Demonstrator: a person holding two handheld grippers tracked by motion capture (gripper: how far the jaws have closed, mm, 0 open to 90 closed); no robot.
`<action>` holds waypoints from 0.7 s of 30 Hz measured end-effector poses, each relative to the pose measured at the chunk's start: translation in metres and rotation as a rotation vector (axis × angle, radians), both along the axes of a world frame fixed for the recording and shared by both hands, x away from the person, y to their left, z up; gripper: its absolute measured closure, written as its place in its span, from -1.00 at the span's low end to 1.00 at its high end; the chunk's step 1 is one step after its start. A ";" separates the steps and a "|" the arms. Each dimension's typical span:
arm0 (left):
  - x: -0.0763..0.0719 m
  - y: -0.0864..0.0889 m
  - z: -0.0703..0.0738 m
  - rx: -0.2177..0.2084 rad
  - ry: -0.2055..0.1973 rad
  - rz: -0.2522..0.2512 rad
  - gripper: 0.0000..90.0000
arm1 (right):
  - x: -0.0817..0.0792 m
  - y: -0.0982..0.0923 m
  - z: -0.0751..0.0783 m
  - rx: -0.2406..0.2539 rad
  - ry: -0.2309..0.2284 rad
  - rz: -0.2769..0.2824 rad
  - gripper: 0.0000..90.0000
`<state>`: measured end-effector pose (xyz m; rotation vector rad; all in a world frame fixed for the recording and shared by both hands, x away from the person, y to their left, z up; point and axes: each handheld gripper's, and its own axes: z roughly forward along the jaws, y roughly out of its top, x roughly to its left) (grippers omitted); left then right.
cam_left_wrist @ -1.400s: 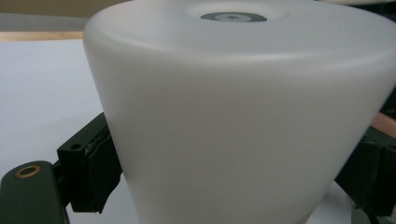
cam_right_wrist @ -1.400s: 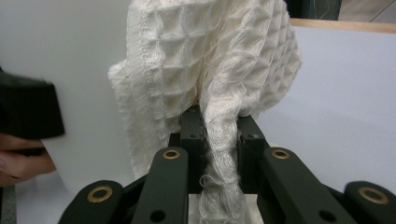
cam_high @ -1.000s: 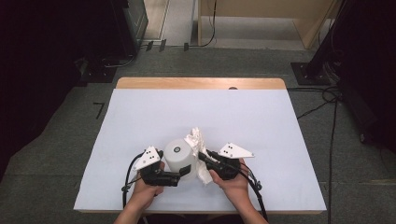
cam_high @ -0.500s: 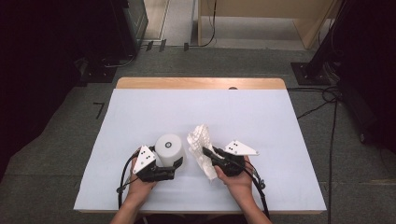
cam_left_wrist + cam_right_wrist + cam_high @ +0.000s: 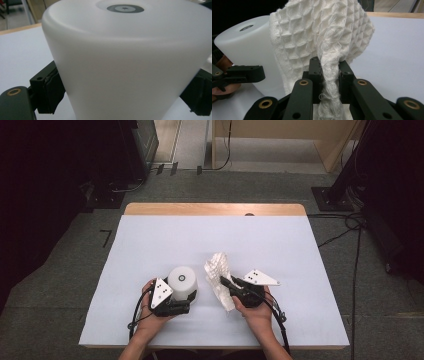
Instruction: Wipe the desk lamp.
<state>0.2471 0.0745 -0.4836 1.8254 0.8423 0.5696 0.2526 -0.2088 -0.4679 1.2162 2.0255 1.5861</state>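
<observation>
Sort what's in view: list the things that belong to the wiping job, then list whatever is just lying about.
In the job:
- white cup, upside down, gripped by the left tongs
- white waffle cloth, pinched in the right tongs

Just there:
- white table cover
- wooden table edge
- cables on the floor

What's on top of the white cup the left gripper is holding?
The white cup stands upside down, with a small grey ring mark on its upturned base. Its inside is covered. The waffle cloth hangs beside it.

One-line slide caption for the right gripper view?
Right gripper pinches a white waffle-weave cloth beside the white cup.
</observation>
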 end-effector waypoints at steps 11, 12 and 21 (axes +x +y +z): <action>-0.008 -0.008 0.005 -0.011 0.106 0.134 -0.98 | 0.003 0.000 0.000 0.007 0.001 0.006 0.74; -0.009 -0.012 0.004 -0.009 0.100 0.147 -0.98 | 0.003 0.001 0.000 0.007 0.005 0.008 0.73; -0.006 -0.029 -0.002 0.050 0.102 0.257 -0.83 | 0.002 -0.002 0.001 0.009 0.003 0.000 0.73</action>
